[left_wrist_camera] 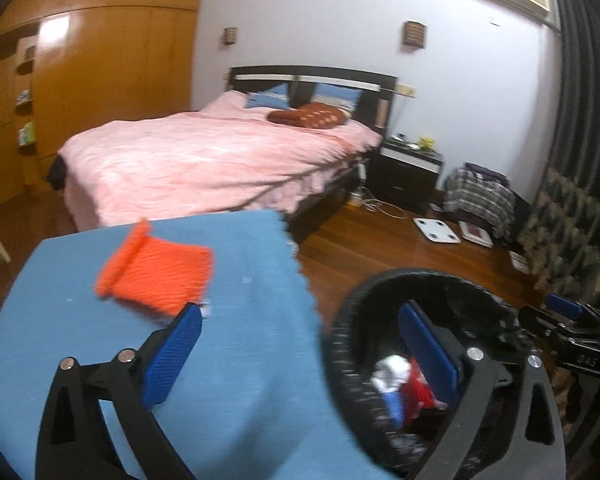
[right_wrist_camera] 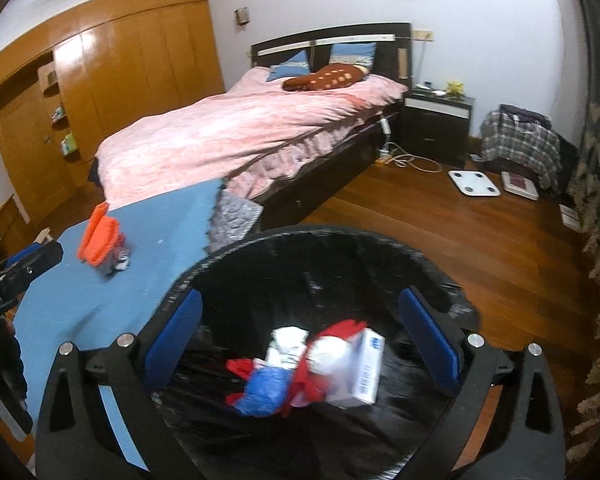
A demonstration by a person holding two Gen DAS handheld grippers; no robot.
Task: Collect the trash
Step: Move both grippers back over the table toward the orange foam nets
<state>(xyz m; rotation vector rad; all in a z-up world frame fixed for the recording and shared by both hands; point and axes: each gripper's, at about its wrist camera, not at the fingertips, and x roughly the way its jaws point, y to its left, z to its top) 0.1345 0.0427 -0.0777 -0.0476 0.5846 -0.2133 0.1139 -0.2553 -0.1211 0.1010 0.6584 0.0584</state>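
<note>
Black liner fills the bin [right_wrist_camera: 300, 264], which sits below and between the wide-spread fingers of the right gripper [right_wrist_camera: 302, 340], nothing held. Trash [right_wrist_camera: 312, 368] lies on the bin's bottom between those fingers: a white box, red and blue wrappers, white paper. Left gripper [left_wrist_camera: 300, 360] is also spread wide and empty, its right finger over the bin, its left over the blue cloth [left_wrist_camera: 228, 360]. An orange bag [left_wrist_camera: 156, 272] lies beyond the left fingertip.
</note>
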